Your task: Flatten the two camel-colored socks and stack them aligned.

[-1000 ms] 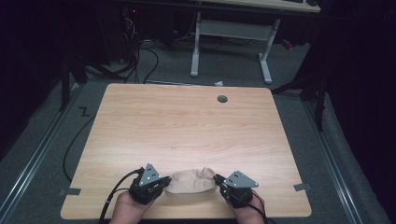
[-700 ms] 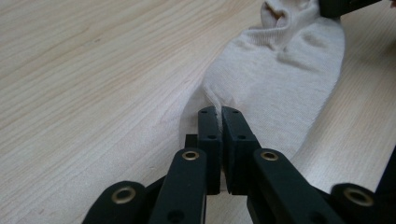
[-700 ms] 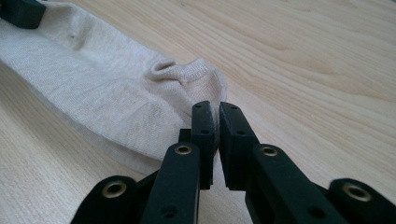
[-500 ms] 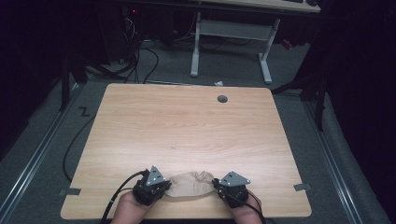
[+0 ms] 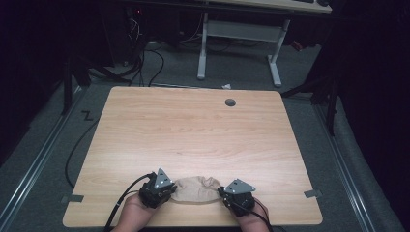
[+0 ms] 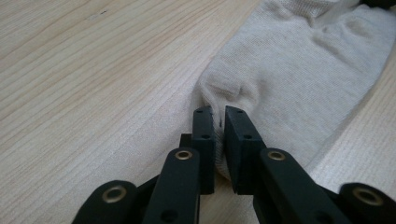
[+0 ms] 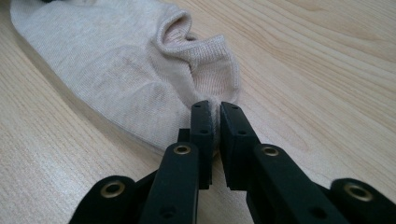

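So both grippers are clamped on the small beige knit ankle sock (image 5: 196,189) at the near edge of the light wooden table (image 5: 193,130): left gripper (image 6: 217,122) pinching one end, right gripper (image 7: 215,116) the other. Looks like a stretch-or-fold step; next move probably needs both hands moving together.

The sock (image 6: 299,70) is pale beige all over, with a fine knit pattern. The counter (image 5: 193,130) is light wood with thin brown grain lines and one small dark grey round spot (image 5: 230,102). Each gripper is black, the left gripper (image 6: 218,135) and the right gripper (image 7: 215,130), with little gold rings. The floor (image 5: 43,145) is grey.
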Action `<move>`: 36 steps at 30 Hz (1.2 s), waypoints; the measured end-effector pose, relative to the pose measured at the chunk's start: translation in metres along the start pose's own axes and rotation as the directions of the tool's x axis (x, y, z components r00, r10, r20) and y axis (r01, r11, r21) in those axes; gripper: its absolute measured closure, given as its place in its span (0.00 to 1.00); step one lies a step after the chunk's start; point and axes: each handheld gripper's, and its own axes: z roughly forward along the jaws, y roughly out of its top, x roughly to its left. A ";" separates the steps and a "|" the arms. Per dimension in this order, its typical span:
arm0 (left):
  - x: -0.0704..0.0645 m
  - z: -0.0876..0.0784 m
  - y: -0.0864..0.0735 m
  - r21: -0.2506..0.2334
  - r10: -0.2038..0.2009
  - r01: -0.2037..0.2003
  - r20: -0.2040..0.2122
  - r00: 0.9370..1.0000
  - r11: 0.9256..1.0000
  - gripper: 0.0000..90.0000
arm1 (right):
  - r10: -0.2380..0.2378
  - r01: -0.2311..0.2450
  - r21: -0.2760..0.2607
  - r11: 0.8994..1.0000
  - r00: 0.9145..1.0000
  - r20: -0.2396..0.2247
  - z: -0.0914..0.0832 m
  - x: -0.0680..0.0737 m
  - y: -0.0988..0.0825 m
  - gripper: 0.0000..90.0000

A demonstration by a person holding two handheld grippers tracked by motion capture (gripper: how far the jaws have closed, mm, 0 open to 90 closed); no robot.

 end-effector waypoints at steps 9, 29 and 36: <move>0.001 -0.002 0.000 -0.013 -0.010 0.009 -0.025 1.000 1.000 0.76 | 0.030 -0.031 -0.006 1.000 1.000 -0.006 -0.001 -0.003 -0.001 0.84; 0.074 -0.033 -0.008 -0.160 -0.106 0.073 -0.209 0.972 0.984 0.56 | 0.152 -0.139 -0.126 0.982 0.984 0.093 -0.020 -0.058 -0.007 0.72; 0.117 -0.036 -0.026 -0.149 -0.261 0.229 -0.251 0.932 0.962 0.55 | 0.260 -0.243 -0.104 0.964 0.944 0.203 -0.021 -0.107 -0.029 0.70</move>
